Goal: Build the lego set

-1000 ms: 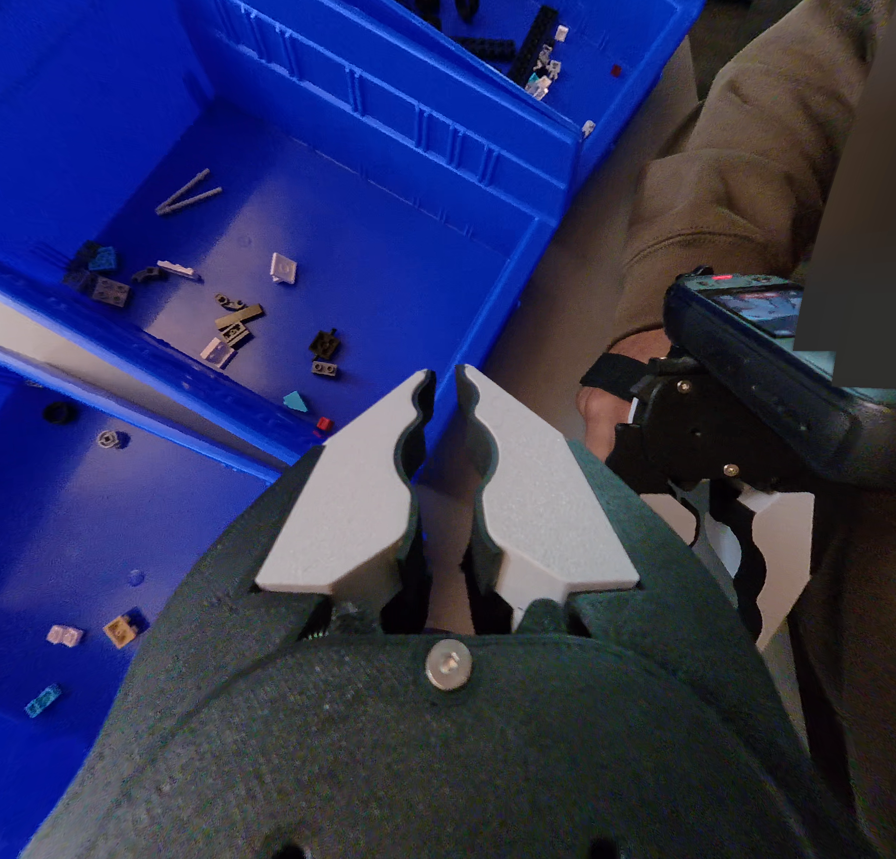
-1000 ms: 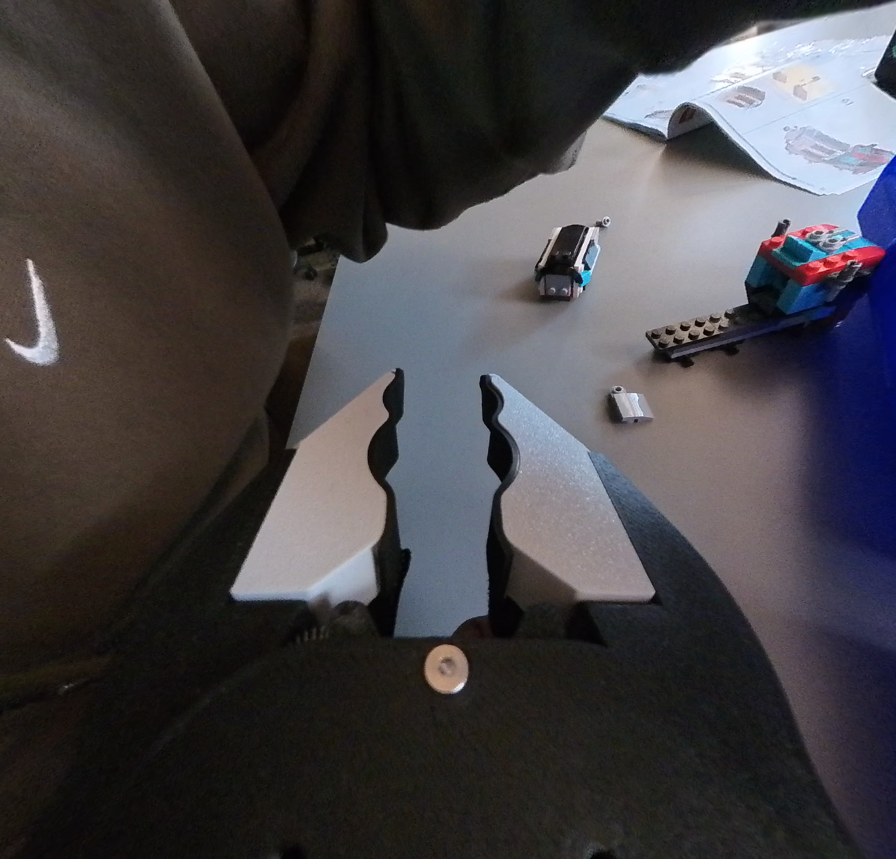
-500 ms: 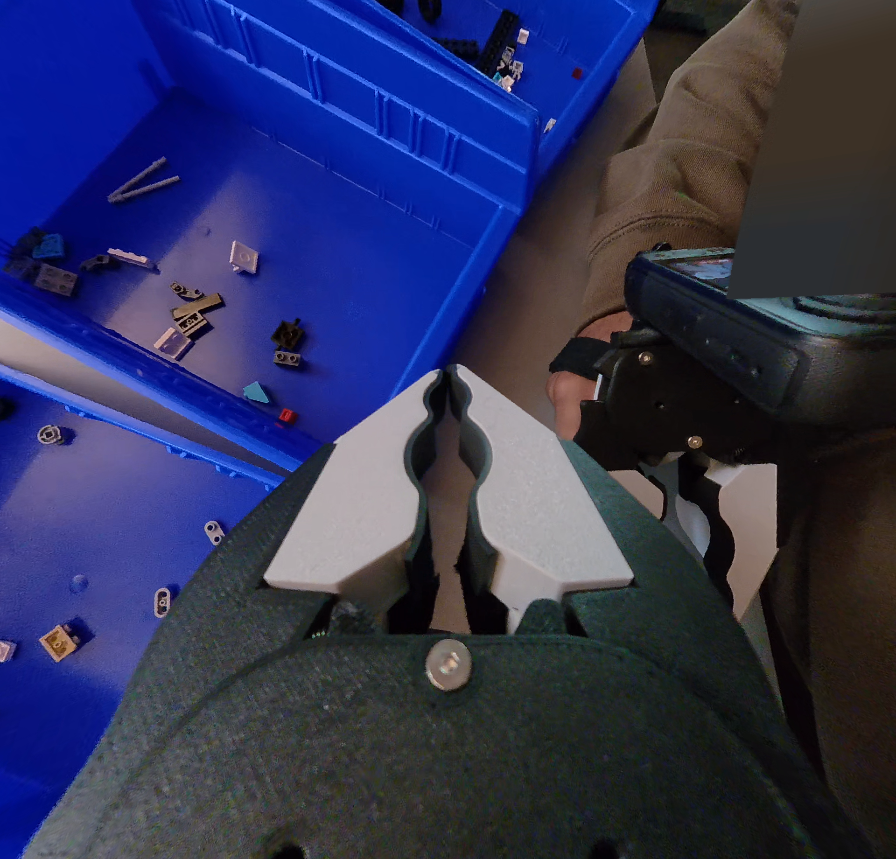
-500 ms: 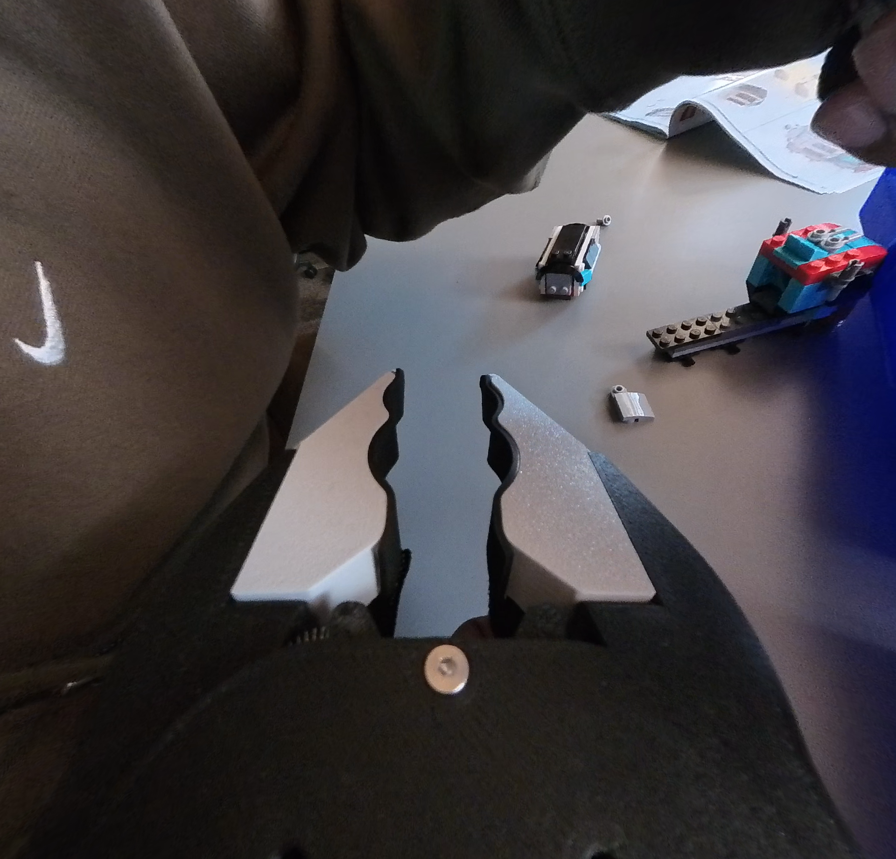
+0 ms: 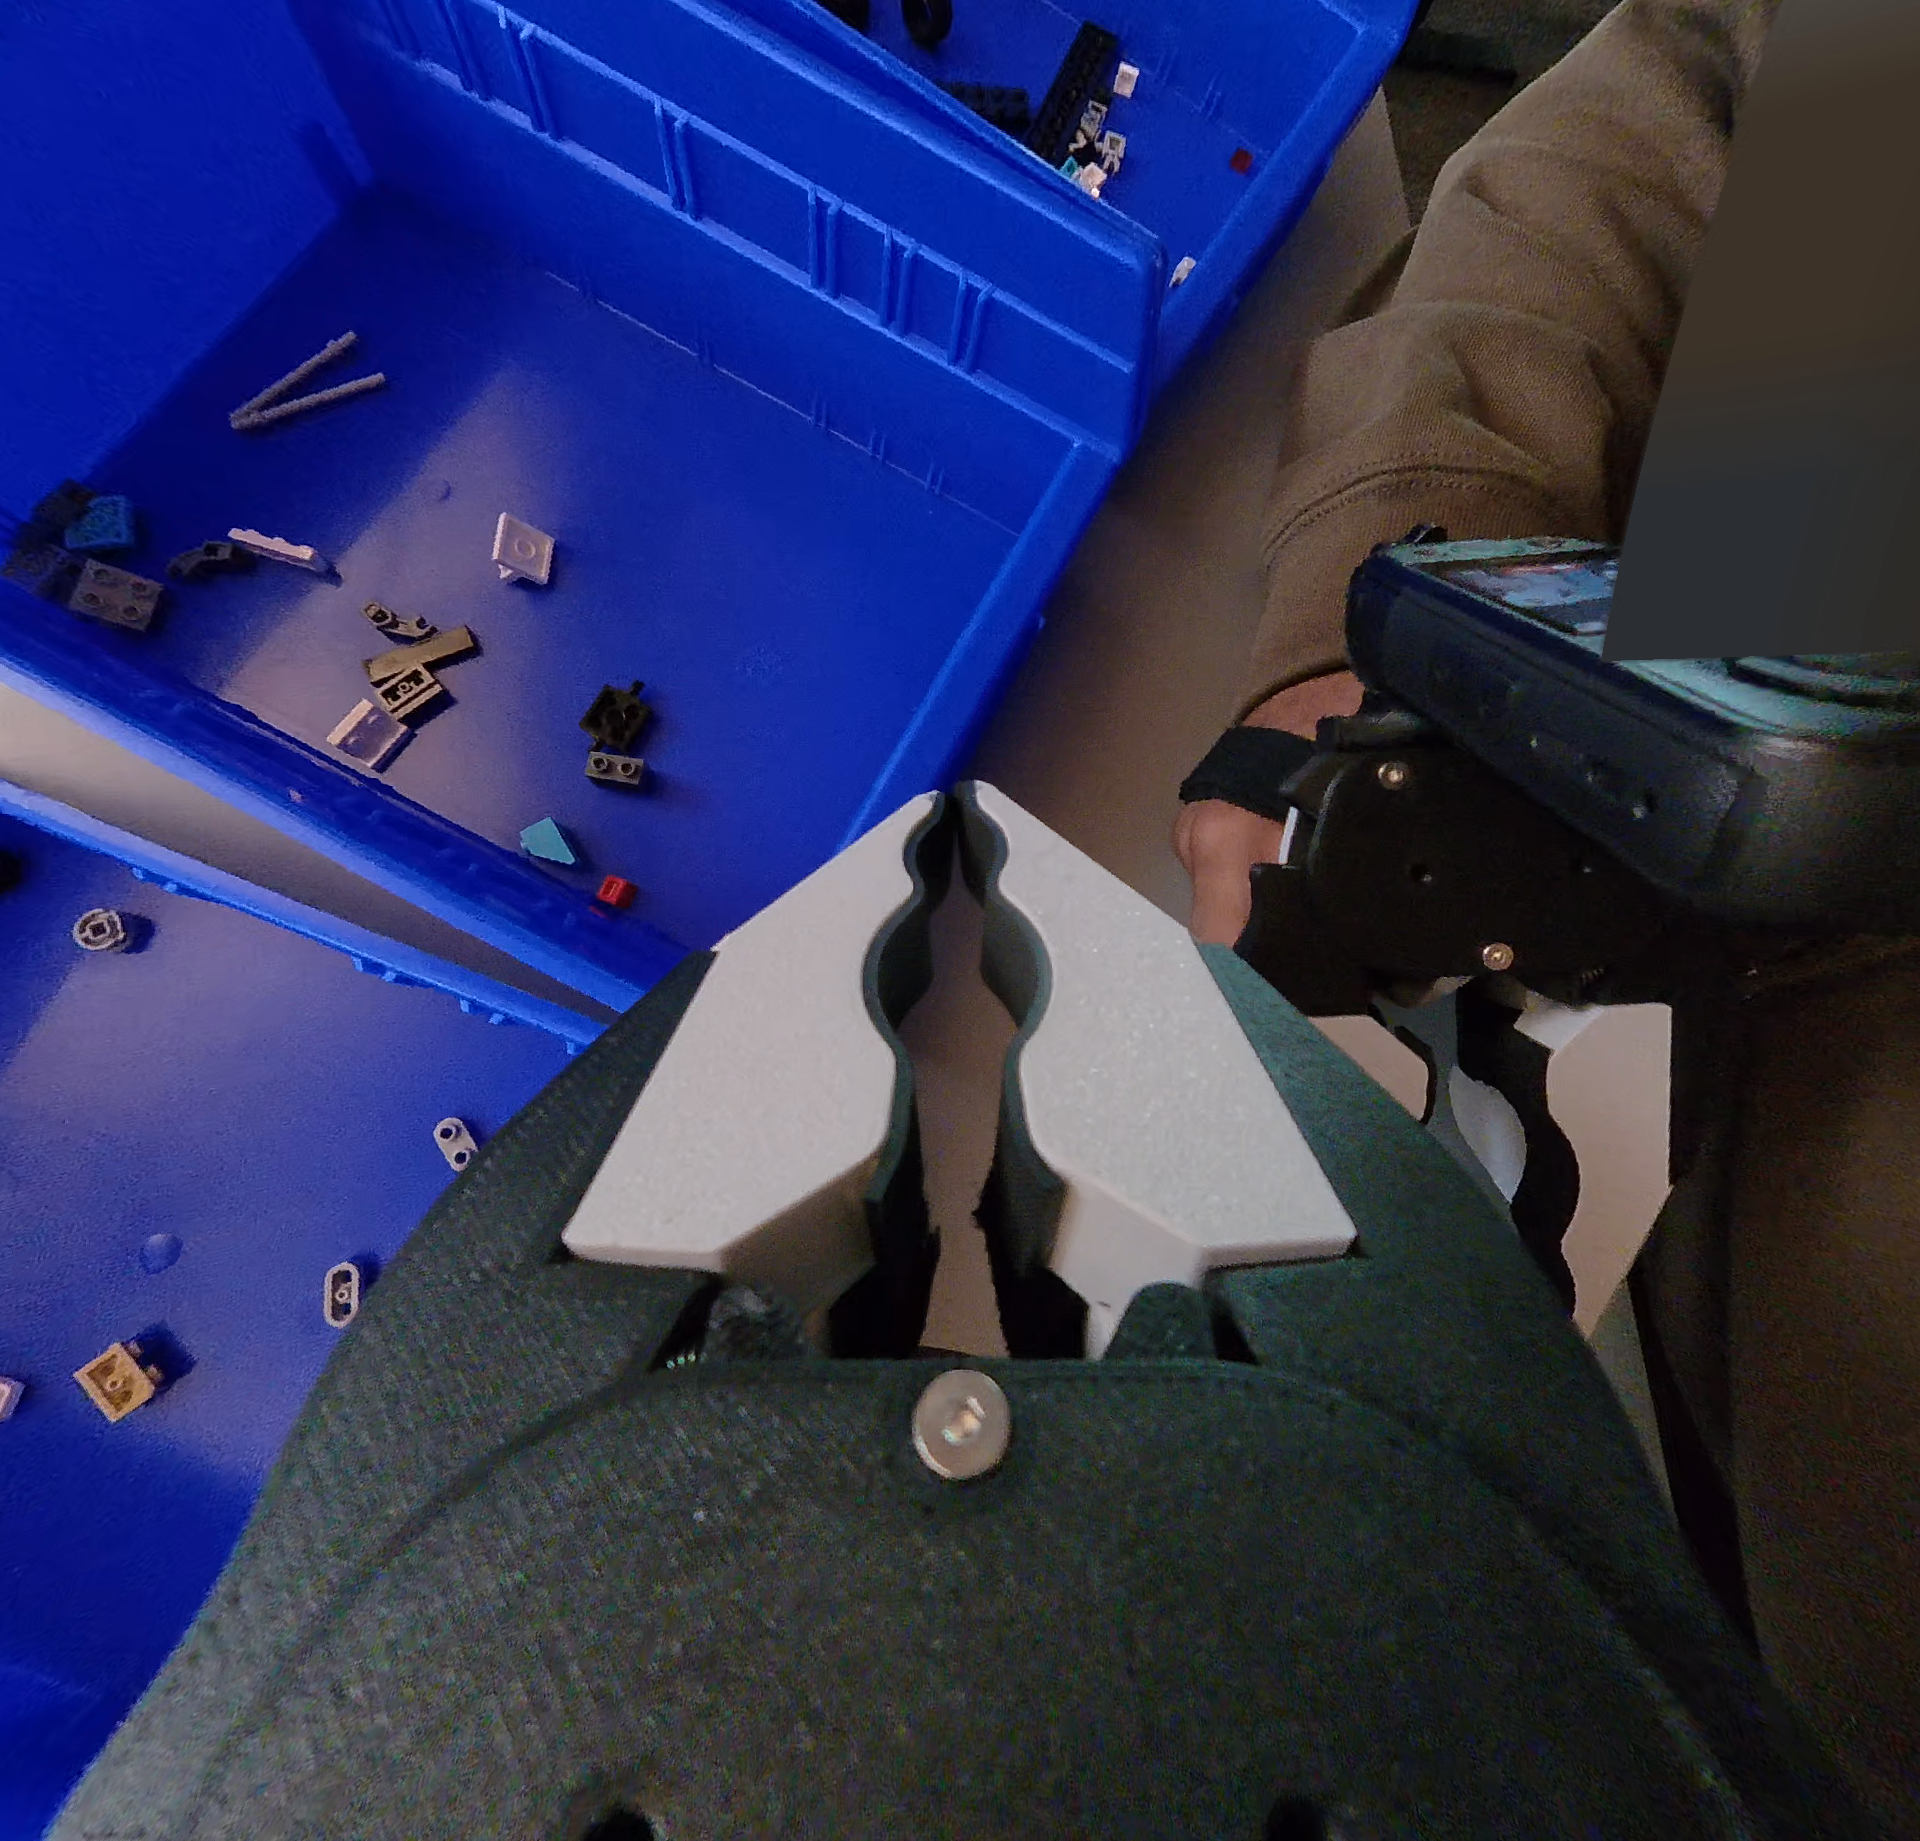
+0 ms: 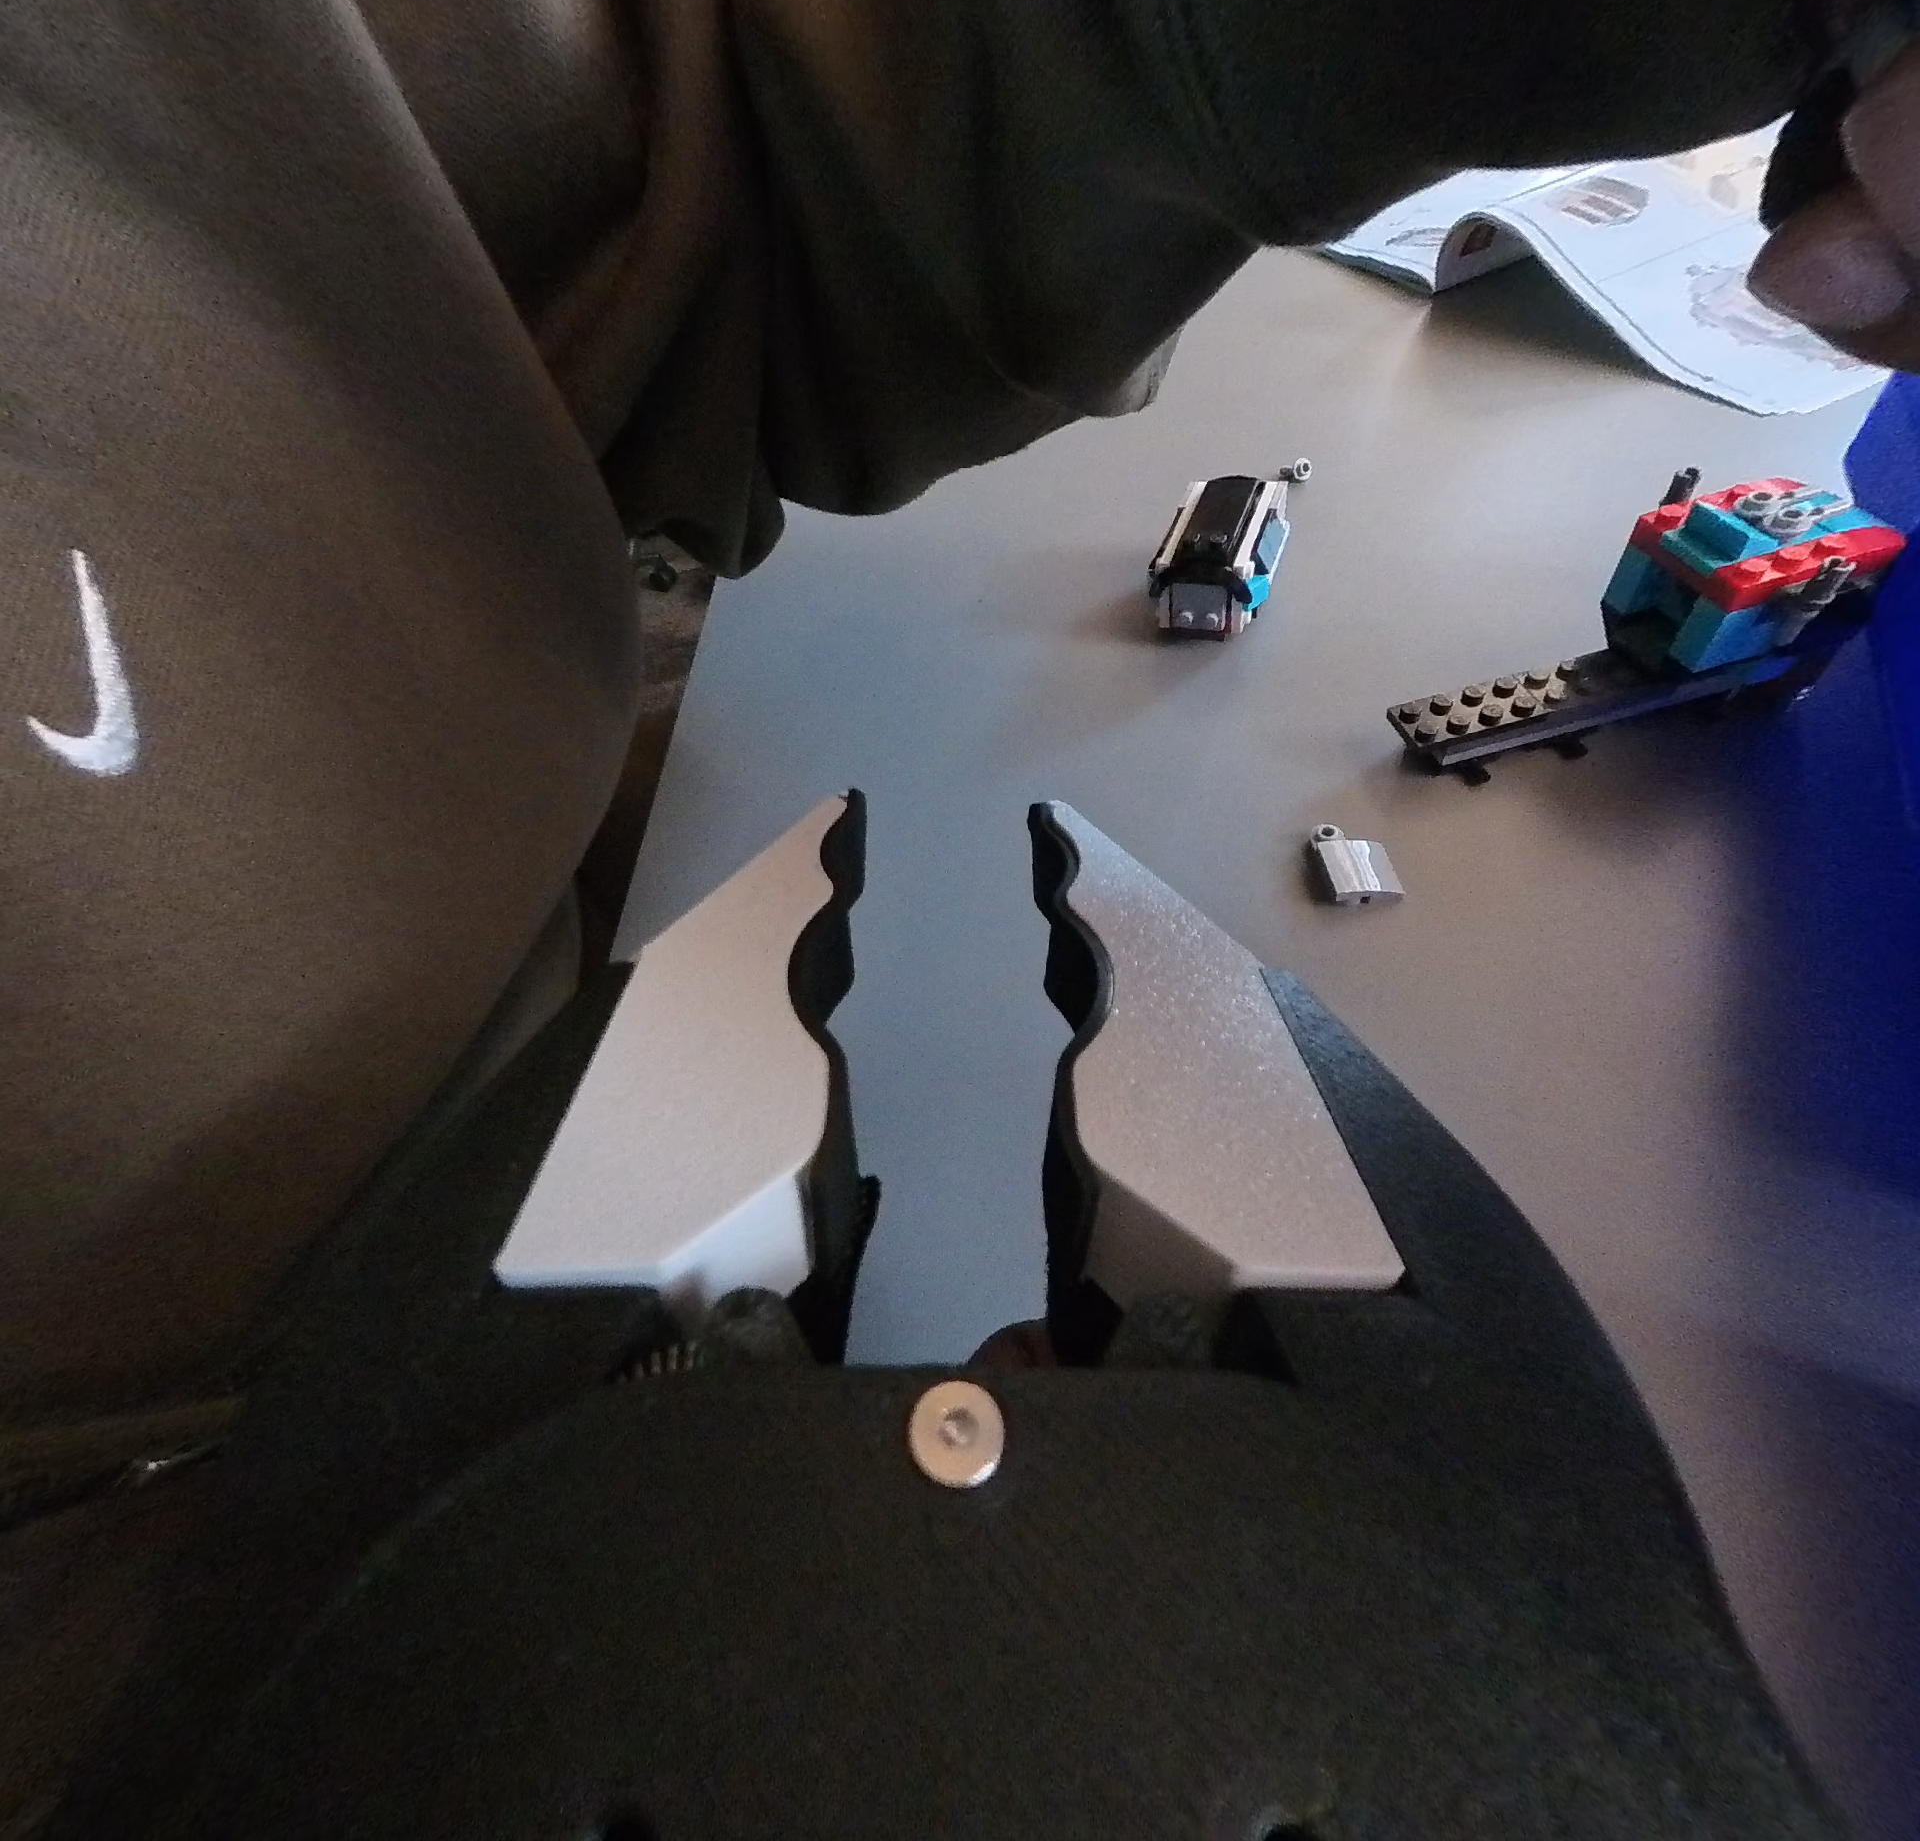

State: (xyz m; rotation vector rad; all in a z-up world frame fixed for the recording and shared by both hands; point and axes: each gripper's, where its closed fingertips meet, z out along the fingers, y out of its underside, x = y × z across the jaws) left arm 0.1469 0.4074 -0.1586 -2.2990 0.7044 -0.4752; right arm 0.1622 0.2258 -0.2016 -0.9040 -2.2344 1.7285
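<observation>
Left wrist view: left gripper [image 5: 954,804] clenched, fingertips meeting with nothing between them, poised over the near corner of the middle bin [image 5: 997,648]. Loose pieces in that bin up and to the left of the tips: red stud [image 5: 615,891] nearest, close against the bin's near wall; teal wedge [image 5: 548,842] just beside it; black piece [image 5: 617,715] and grey two-stud plate [image 5: 617,768] a little farther in. Two grey rods [image 5: 307,394] far up the bin floor, lying side by side, long axes slanting up to the right. Right gripper [image 5: 1496,1095] off to the right, held by a hand [image 5: 1221,856], pointing down, well apart from the bin.

Right wrist view: right gripper [image 6: 945,804] released, jaws wide, only bare table [image 6: 935,648] between them. Small grey hinge piece [image 6: 1351,864] nearest, to the right of the right fingertip, short axis roughly toward the camera. Small black and teal car [image 6: 1221,565] ahead and slightly right, long axis running away from the claw. Studded black plate [image 6: 1496,711] farther right, long axis rising to the right, carrying a red and teal block build [image 6: 1745,576]. Open booklet [image 6: 1621,264] beyond, at the table's far side. Sweatshirt [image 6: 312,441] filling the left side.
</observation>
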